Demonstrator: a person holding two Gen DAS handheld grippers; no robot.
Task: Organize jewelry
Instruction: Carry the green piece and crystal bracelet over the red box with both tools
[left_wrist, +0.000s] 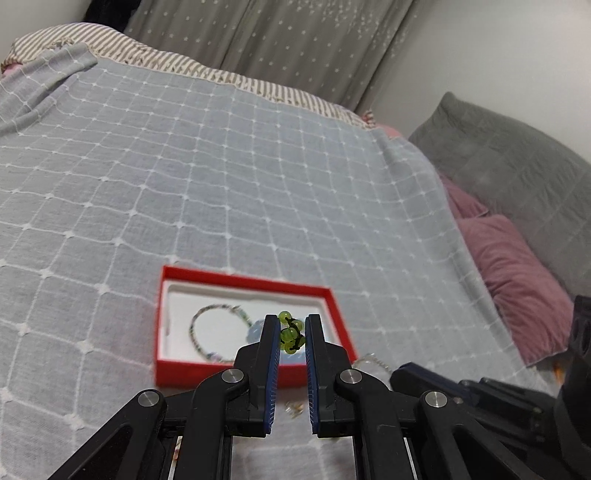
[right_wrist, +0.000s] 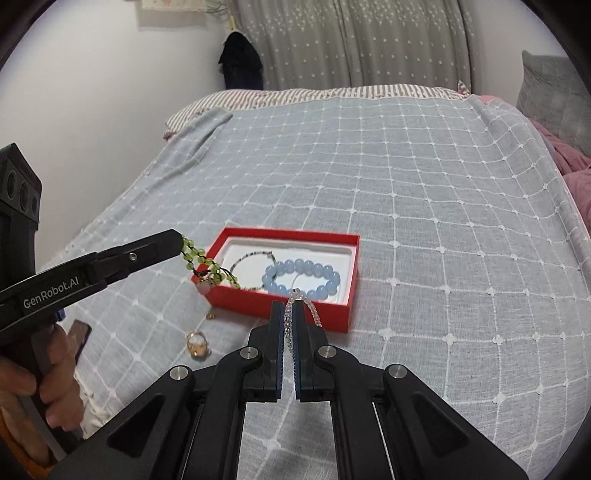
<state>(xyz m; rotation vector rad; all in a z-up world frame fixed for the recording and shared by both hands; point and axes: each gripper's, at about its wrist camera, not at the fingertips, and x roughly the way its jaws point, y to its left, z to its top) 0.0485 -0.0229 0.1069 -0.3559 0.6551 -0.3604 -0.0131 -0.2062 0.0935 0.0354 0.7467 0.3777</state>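
Right wrist: both fingers pinch bracelets, green beads (right_wrist: 207, 267) left, clear strand (right_wrist: 301, 308) right, partly hidden.

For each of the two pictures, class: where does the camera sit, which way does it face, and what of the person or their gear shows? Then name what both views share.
Left wrist view: sits on the left tool, faces across the bed toward the curtain; its fingers pinch a green bead bracelet above the red box; the right tool's body shows at lower right.
Right wrist view: sits on the right tool, facing likewise; it grips a clear bead strand; the person's hand holds the left tool.
Shared: red box, green bracelet, blue-grey checked blanket.
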